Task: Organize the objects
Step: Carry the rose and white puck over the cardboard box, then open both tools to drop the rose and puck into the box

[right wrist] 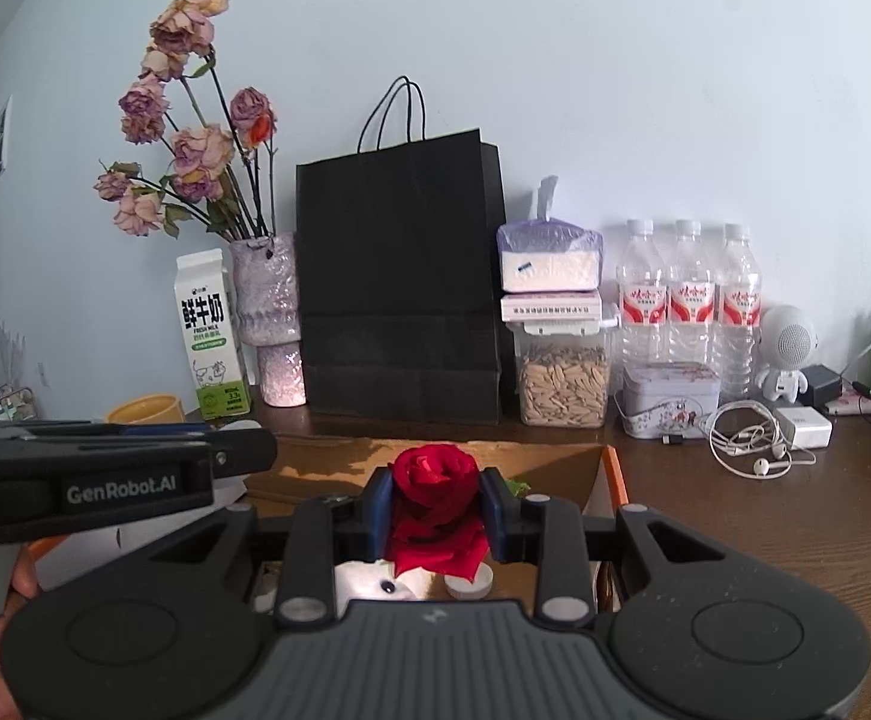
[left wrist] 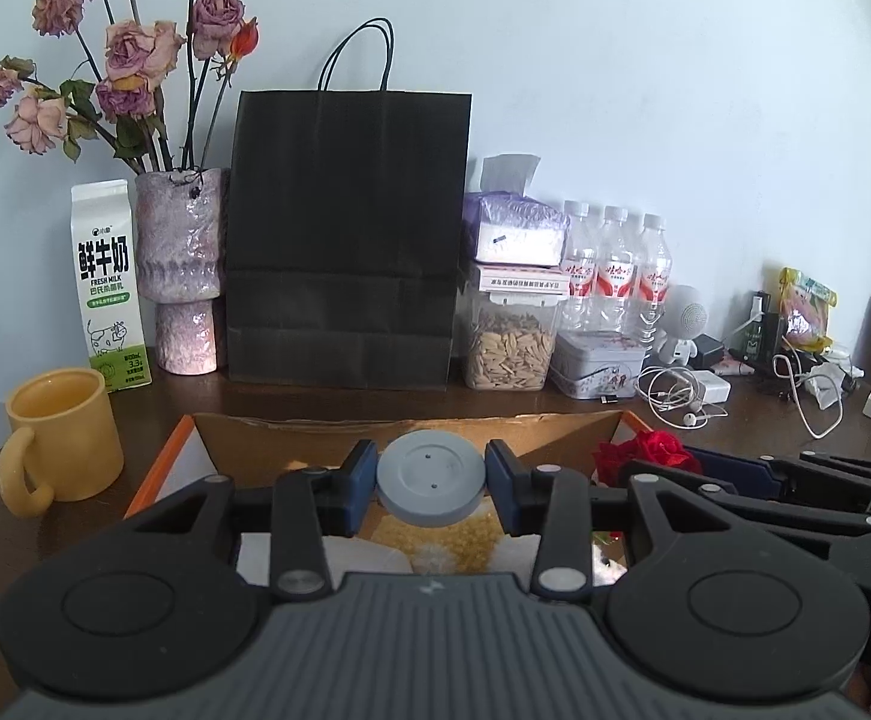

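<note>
My left gripper (left wrist: 429, 483) is shut on a grey round lid (left wrist: 429, 480), which tops a jar of yellow grains (left wrist: 471, 540), held above an open cardboard box (left wrist: 375, 429). My right gripper (right wrist: 435, 510) is shut on a red rose (right wrist: 435, 474), also over the cardboard box (right wrist: 555, 462). In the left wrist view the red rose (left wrist: 651, 450) and the right gripper's black body show at the right. In the right wrist view the left gripper's black body crosses the left edge, with a person's hand (right wrist: 9, 600) below it. White objects lie in the box under the rose.
Along the wall stand a milk carton (left wrist: 108, 288), a vase of dried roses (left wrist: 180, 276), a black paper bag (left wrist: 345, 240), a seed container (left wrist: 507, 342), three water bottles (left wrist: 615, 264) and a tin (left wrist: 597, 363). A yellow mug (left wrist: 63, 435) sits left of the box. Earphones and chargers (left wrist: 681, 396) lie right.
</note>
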The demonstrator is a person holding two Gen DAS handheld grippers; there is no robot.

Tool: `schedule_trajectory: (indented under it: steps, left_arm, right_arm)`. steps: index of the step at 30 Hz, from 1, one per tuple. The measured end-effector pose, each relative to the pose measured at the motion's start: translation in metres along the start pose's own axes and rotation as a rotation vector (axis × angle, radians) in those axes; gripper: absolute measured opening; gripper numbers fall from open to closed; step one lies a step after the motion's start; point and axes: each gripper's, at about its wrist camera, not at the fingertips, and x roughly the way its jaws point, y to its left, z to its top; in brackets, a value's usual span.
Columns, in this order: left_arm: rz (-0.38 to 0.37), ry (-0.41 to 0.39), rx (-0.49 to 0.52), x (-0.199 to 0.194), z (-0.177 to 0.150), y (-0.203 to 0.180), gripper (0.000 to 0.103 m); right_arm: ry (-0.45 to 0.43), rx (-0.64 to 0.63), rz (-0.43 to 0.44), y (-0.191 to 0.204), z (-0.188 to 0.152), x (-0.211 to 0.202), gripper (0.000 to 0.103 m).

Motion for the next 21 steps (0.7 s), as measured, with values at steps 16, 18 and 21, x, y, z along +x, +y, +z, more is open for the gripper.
schedule_trajectory:
  steps: [16,18,21]
  left_arm:
    - [0.012,-0.018,-0.01,-0.005,-0.001,0.0,0.087]
    - [0.044,-0.059,-0.016,-0.009,-0.001,0.0,0.103]
    - [0.047,-0.055,-0.028,-0.01,0.002,0.001,0.103]
  right_arm:
    - [0.01,0.004,-0.035,-0.003,-0.005,-0.001,0.083]
    - [0.008,-0.003,-0.045,-0.002,-0.005,-0.002,0.098]
    - [0.001,-0.009,-0.049,-0.001,-0.004,-0.003,0.103]
